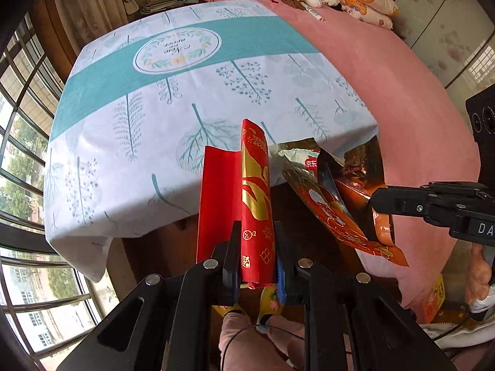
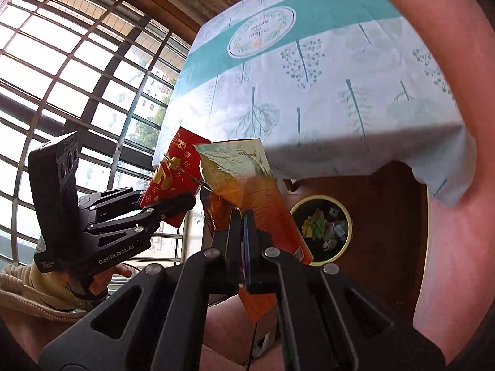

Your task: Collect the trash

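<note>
Left wrist | left tool clamps red envelope | right tool clamps wrapper

"GenRobot.AI" on left tongs body | "京东" on the white tag of a wrapper (red ground) | "DA…" cut off on right tongs | cloth medallion script unreadable

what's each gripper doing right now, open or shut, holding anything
Left gripper: closed on a red envelope with gold print.
Right gripper: closed on an orange snack wrapper.
</note>
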### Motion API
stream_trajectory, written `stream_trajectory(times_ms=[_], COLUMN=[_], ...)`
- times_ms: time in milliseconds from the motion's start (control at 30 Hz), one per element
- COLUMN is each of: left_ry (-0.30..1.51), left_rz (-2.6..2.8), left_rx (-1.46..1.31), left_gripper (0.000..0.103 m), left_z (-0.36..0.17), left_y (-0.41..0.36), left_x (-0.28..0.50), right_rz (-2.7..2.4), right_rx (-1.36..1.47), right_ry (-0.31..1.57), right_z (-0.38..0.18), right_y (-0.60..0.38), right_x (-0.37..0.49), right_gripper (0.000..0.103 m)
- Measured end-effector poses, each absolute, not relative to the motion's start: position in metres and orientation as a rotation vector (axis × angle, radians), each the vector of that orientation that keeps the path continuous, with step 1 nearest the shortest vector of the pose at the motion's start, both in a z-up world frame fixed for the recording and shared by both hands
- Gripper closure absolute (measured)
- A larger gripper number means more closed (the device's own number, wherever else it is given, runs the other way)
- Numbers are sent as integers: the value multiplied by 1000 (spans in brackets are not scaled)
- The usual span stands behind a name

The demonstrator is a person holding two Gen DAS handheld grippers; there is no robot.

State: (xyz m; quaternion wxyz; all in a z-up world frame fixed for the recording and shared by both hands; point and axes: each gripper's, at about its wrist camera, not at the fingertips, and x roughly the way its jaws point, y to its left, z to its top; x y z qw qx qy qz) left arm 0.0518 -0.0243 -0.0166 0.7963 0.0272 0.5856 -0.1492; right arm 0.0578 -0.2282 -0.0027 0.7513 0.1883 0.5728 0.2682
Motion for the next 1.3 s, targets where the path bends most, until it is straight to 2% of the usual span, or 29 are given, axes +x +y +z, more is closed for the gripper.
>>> stream_trajectory(times_ms=[367, 700, 800, 833, 867, 900, 967, 1067, 1300], left_ry=[1380, 1415, 1432, 1428, 1426, 1431, 1456, 1466, 1441], left_rz=[-297, -263, -250, -239, -236, -242, -253, -234, -173], left_rx=[-6, -23, 5, 14, 22, 26, 24, 40, 7], left_gripper=[86, 84, 76, 70, 60, 54, 37, 31, 31], left_z=[-130, -281, -319, -329, -338, -347, -363, -374, -368], left_y=[-2, -1, -4, -3, -2, -1, 2, 5, 20], left_x=[40, 40, 39, 36, 37, 34, 40, 39, 44], right_rz=[460, 291, 248, 234, 216, 203, 199, 195, 191], right_rx=[474, 486, 468, 457, 438, 426, 443, 424, 338], right_ry=[1419, 1524, 1535, 1541, 1553, 1567, 1586, 1575, 1527], right_z=[-147, -345, -393, -408, -421, -433, -453, -467, -453], right_y=[-203, -182, -174, -173, -172, -171, -170, -170, -171], right_x=[42, 60, 64, 65, 65, 66, 64, 58, 48], right_gripper=[103, 103, 102, 101, 92, 71, 46, 46, 42])
